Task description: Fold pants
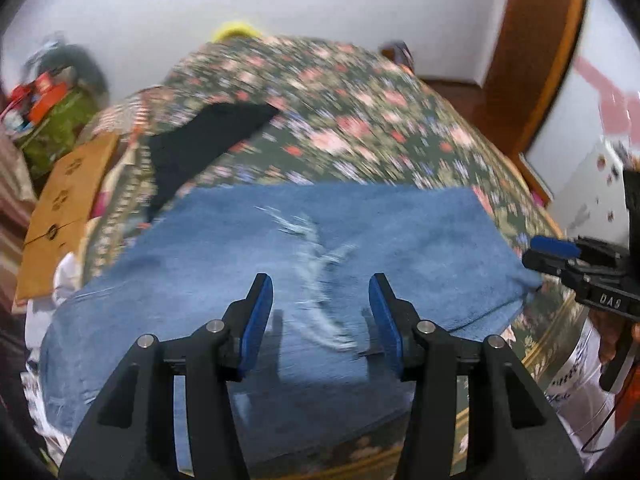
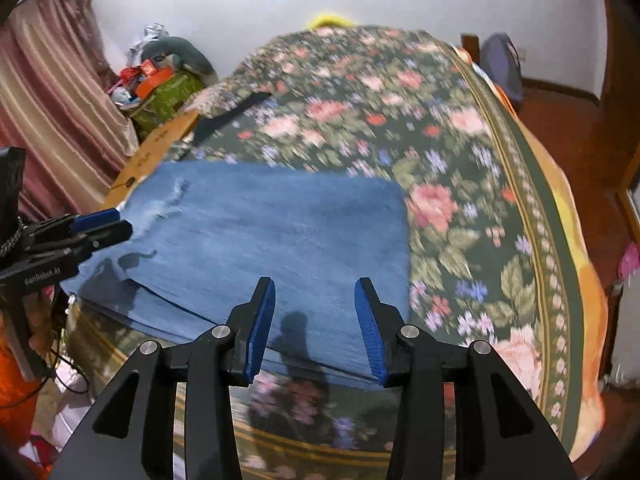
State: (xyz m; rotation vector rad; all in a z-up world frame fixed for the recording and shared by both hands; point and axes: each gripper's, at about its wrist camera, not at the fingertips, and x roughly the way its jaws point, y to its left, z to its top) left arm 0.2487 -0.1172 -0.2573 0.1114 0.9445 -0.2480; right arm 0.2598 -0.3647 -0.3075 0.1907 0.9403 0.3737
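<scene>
Pants: the blue jeans [image 1: 304,248] are lying folded flat on the floral bedspread [image 1: 360,120], near the bed's front edge (frayed pale patch facing up).
Left tongs [image 1: 322,320]: I am holding them over the jeans, jaws standing apart, nothing between the pads.
Right tongs [image 2: 315,324]: I am holding them above the jeans' near edge, jaws likewise apart and gripping nothing.
Also on the bed: a black cloth [image 1: 208,140] is lying beyond the jeans.

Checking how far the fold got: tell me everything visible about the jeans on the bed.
The jeans are blue denim, folded into a flat, roughly rectangular stack of layers on the floral bedspread, near its front edge. Pale frayed distressing marks the top layer. The layered edges show along the front. Neither gripper's jaws hold the cloth; both stand open above it.
</scene>
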